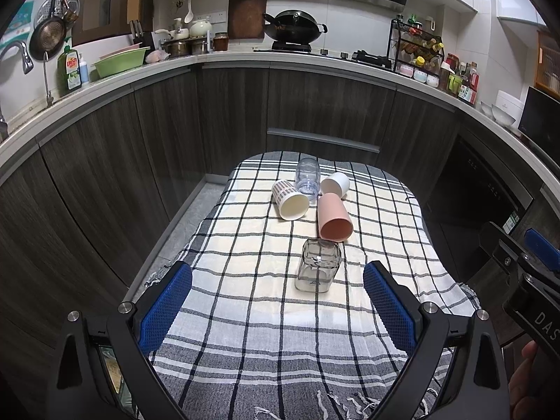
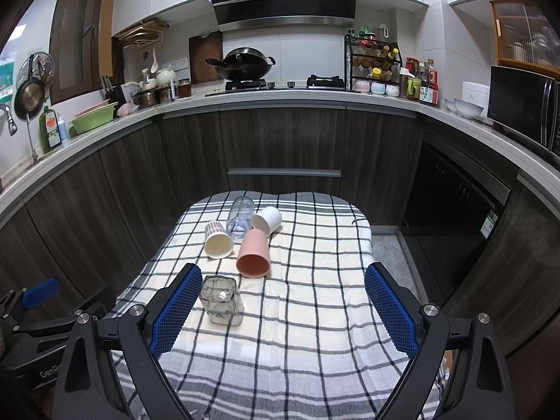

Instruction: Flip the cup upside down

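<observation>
Bare checked cloth [image 1: 266,332] fronts the square glass [image 1: 317,266]; pink cup [image 1: 333,217] crowds behind

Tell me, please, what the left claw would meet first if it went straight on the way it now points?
Probably the square clear glass cup, lying on its side on the checked cloth between the open left claw fingers' lines; depth is uncertain, and it may pass above.

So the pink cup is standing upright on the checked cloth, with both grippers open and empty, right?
Not quite: the pink cup lies on its side, mouth toward the camera, as the right wrist view shows. It is on the checked cloth, and both grippers, left and right, are open and empty.
</observation>
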{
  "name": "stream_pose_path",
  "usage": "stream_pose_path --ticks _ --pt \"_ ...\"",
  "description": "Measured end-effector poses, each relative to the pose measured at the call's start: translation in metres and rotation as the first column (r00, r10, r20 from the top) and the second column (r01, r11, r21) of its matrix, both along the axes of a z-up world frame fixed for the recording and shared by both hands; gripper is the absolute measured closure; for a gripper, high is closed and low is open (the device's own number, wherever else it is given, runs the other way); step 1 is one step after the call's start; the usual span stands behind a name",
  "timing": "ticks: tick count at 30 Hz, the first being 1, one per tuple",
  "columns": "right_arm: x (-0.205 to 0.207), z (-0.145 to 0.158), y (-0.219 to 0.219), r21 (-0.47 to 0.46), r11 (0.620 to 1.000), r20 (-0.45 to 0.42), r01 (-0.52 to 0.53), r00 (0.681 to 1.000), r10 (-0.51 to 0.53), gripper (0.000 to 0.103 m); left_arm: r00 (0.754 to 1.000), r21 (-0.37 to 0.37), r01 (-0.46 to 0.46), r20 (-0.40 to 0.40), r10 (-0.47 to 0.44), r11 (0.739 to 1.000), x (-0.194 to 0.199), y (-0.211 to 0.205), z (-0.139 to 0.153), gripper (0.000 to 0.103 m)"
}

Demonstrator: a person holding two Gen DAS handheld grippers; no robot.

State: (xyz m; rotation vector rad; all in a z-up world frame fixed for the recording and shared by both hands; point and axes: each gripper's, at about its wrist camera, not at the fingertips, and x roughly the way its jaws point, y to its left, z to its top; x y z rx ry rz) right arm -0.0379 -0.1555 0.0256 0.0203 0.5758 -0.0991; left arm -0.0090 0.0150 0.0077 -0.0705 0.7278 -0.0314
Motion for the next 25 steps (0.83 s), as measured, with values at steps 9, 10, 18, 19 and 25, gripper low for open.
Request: stream_pose_path --ticks 9,10,18,19,25 --pt "-0.0021 0.0015 0.003 0.005 1.0 -0.001 0.002 1.0 -0.002 0.009 1.0 0.007 0.005 0.01 -0.005 1.0 -0.0003 0.0002 -0.0031 0.003" --pt "-0.0013 0.0009 0.0021 0.005 1.0 -0.001 0.001 1.0 -0.001 0.009 1.0 0.008 0.006 0.01 -0.006 1.0 -0.0004 0.0003 -0.0035 0.003" --pt "-0.0016 0.0014 0.0017 0.006 1.0 -0.002 0.001 1.0 -0.001 0.009 1.0 0.008 0.005 0.007 -0.005 1.0 -0.0013 0.0015 -0.0029 0.003" --pt "-0.001 0.0008 0.001 0.006 1.0 -0.003 0.001 1.0 -0.001 0.009 1.0 0.011 0.002 0.007 -0.002 1.0 -0.0012 0.0016 -0.0027 0.003" --pt "-0.0008 0.0011 0.0003 0.005 1.0 -0.002 0.002 1.0 -0.002 0.009 1.0 0.02 -0.006 0.012 0.006 1.0 -0.0016 0.0019 -0.0015 0.003"
